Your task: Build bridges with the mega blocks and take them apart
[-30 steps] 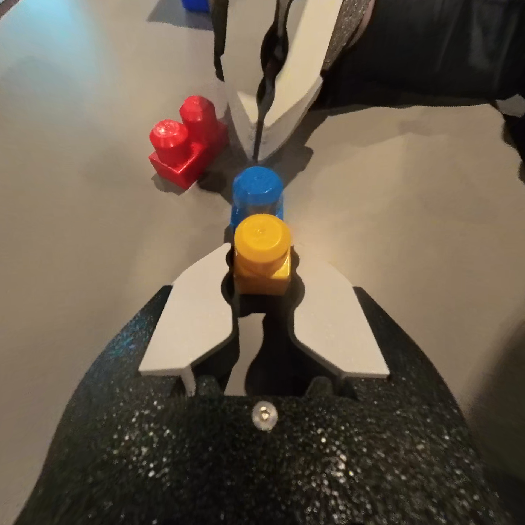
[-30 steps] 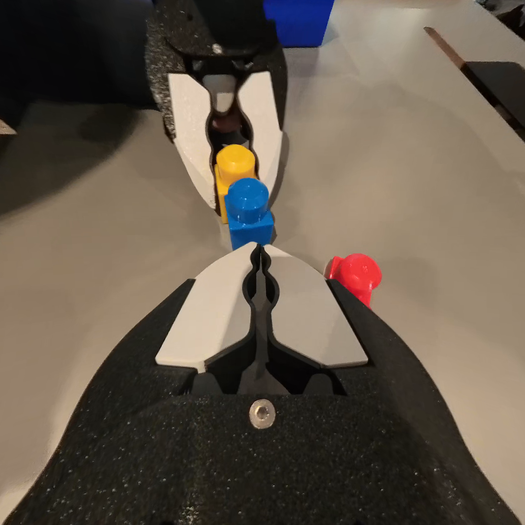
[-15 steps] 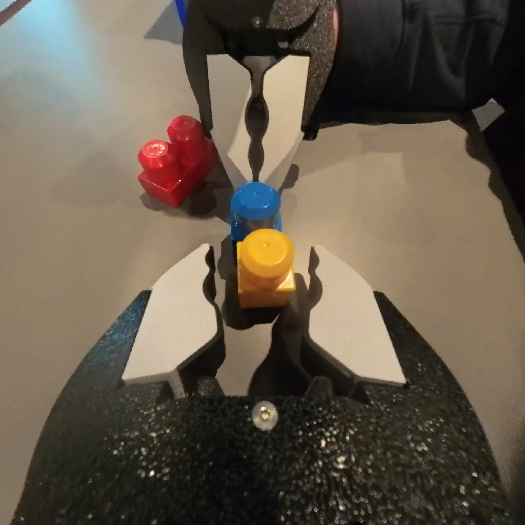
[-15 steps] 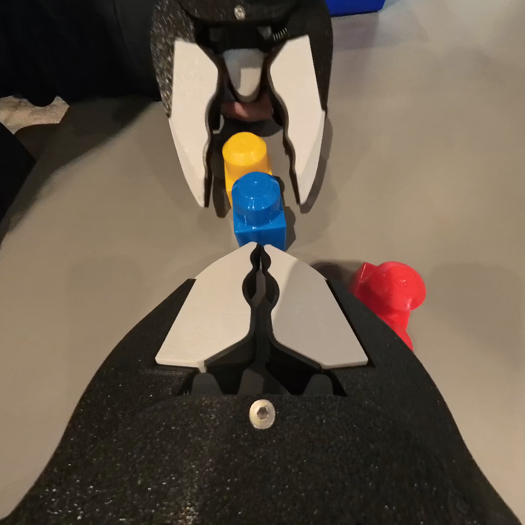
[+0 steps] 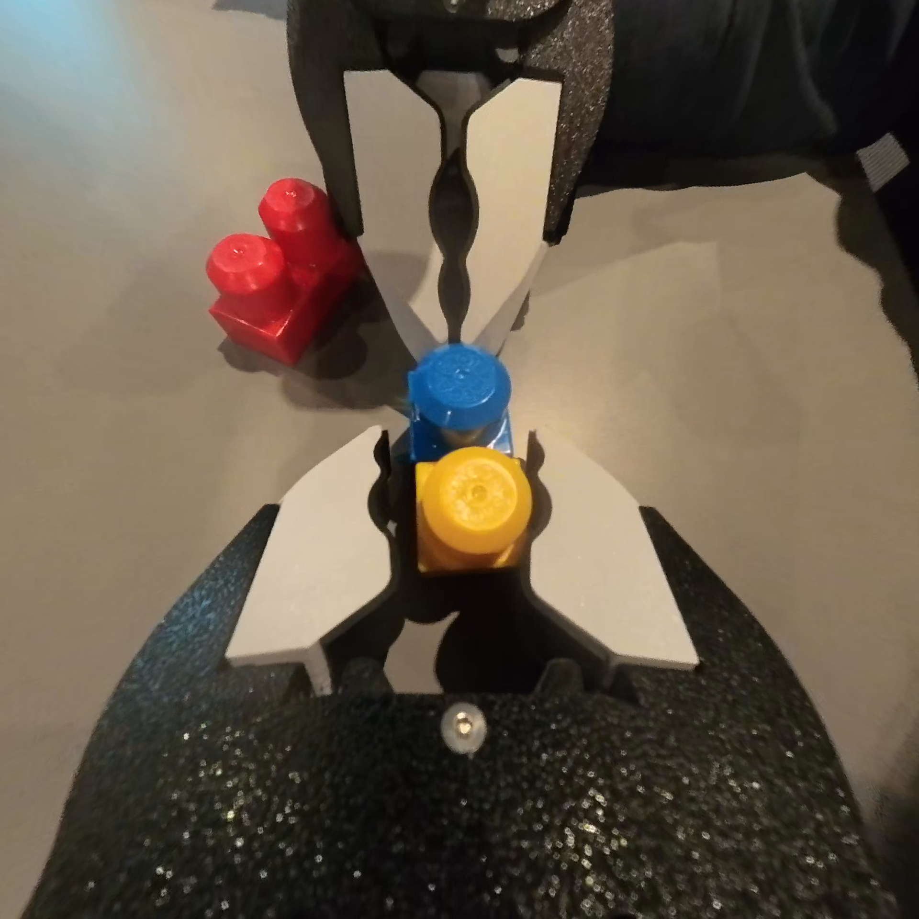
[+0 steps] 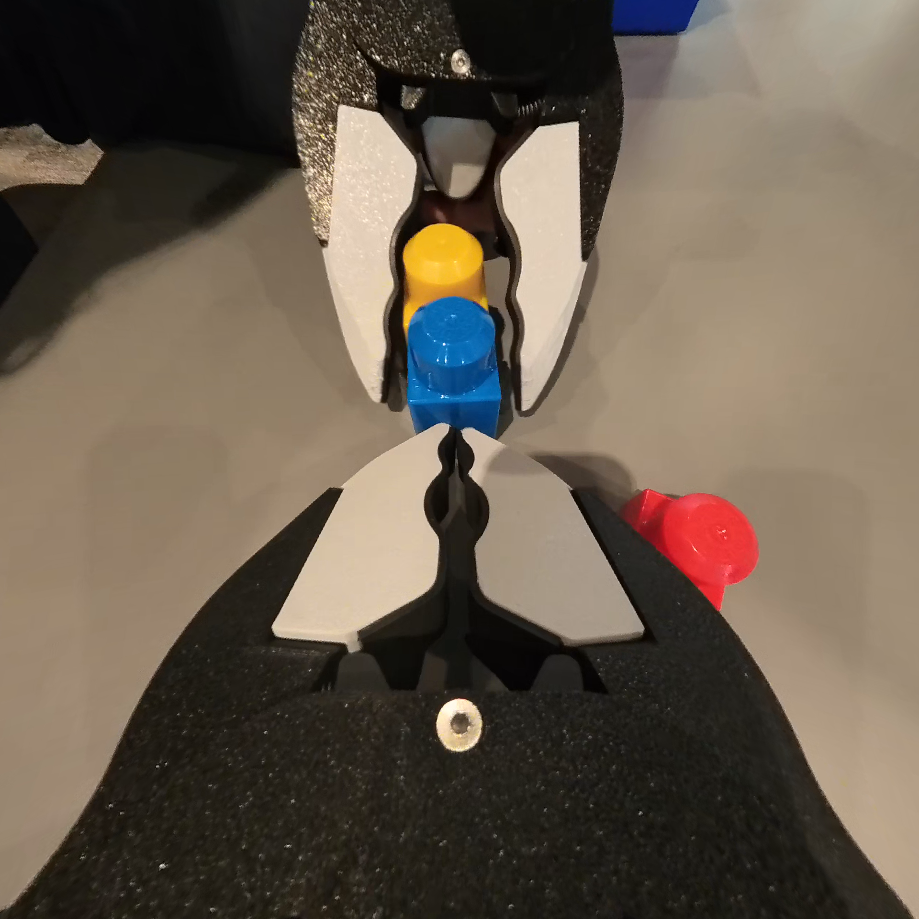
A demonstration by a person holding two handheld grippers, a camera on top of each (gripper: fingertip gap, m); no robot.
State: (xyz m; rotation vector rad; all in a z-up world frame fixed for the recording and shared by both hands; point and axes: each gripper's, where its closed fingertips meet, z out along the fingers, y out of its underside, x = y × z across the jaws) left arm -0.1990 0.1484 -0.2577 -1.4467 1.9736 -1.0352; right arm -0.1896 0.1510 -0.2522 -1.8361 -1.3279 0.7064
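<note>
the grey table [image 6: 149,447] runs wide and bare to the left and right of your work, so you have open room on both sides; its far edge meets a dark backdrop at the left of the right wrist view, and part of a blue box [image 6: 651,17] sits at the far edge on the right. your left claw [image 5: 457,437] stands open around the yellow block [image 5: 470,517], its grey fingers [image 5: 323,547] flanking the block's sides with dark gaps showing, more on the left than on the right, so nothing is clamped. your right claw [image 6: 455,435] is closed with nothing between the tips, which sit right at the near face of the blue block [image 6: 452,378]. the two claws face each other along one line, tips close, with yellow and blue packed between them, touching, studs upright. the red two-stud block [image 5: 278,278] lies on the table to the left in the left wrist view, just beside the right claw's body, apart from the blue block, with clear table beyond it.
</note>
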